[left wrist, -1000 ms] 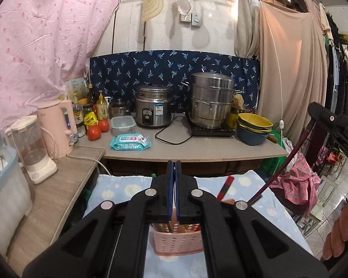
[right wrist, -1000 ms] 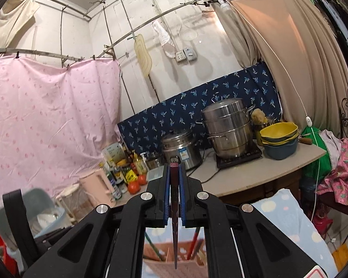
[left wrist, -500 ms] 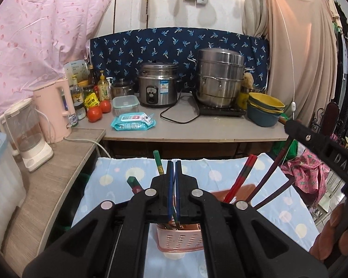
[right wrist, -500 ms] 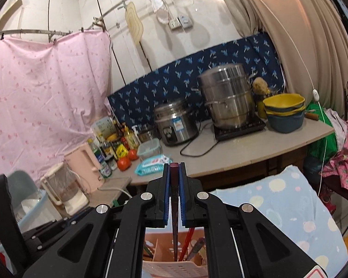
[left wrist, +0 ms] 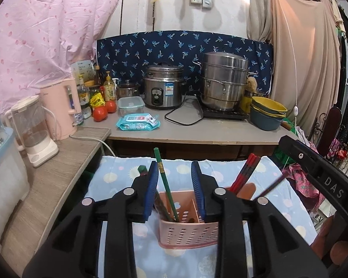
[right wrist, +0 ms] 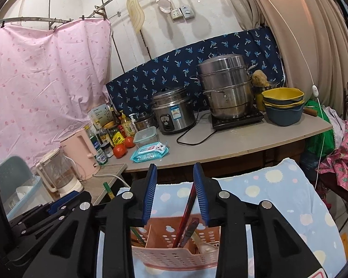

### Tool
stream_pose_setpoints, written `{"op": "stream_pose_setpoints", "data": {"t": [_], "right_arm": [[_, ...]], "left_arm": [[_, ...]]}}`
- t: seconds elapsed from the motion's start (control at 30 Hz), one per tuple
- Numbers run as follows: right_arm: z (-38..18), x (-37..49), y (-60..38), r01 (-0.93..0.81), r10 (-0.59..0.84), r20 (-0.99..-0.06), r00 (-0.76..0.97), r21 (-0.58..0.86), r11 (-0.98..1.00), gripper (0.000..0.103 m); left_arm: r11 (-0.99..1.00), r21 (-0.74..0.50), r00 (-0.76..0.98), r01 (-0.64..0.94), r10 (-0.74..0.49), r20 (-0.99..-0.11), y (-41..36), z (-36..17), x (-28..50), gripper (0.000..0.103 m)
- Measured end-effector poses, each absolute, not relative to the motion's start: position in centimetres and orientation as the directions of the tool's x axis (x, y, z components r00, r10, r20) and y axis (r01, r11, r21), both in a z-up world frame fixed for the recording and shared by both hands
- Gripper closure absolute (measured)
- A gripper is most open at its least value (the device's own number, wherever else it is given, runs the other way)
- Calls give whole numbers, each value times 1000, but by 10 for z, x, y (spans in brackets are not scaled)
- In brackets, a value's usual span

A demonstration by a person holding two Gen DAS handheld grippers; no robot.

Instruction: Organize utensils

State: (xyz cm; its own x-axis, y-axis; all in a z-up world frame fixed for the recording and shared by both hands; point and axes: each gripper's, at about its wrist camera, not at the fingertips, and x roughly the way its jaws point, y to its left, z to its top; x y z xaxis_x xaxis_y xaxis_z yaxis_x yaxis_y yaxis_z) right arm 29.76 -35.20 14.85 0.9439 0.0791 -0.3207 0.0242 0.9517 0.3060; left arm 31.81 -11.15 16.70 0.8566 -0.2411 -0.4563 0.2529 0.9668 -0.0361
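With both claws spread wide and gripping nothing, the step in hand looks like letting go cleanly. The left gripper [left wrist: 174,180] brackets a green chopstick [left wrist: 165,183] standing in the pink basket [left wrist: 185,234]; the right gripper [right wrist: 175,192] brackets a red chopstick [right wrist: 186,210] leaning in another compartment. Best to lift each claw straight up along the sticks, so no pad knocks them or tips the basket on the cloth [right wrist: 278,185].
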Motion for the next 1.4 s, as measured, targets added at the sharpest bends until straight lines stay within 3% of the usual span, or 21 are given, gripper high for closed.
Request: {"op": "stream_pose_setpoints", "data": {"t": [0.27, 0.97, 1.07, 1.4], "right_arm": [[140, 279, -347, 22, 82, -354, 932, 282, 959, 68], [79, 182, -319, 35, 61, -487, 871, 186, 982, 68], [70, 170, -316, 44, 57, -501, 863, 187, 981, 68], [49, 141, -309, 82, 23, -544, 839, 168, 982, 68]], "left_arm": [[967, -27, 856, 252, -235, -461, -108, 163, 293, 69], [977, -37, 791, 211, -193, -581, -83, 101, 218, 68], [980, -29, 789, 198, -177, -588, -78, 95, 209, 62], [985, -24, 779, 173, -151, -608, -68, 78, 181, 57]]}}
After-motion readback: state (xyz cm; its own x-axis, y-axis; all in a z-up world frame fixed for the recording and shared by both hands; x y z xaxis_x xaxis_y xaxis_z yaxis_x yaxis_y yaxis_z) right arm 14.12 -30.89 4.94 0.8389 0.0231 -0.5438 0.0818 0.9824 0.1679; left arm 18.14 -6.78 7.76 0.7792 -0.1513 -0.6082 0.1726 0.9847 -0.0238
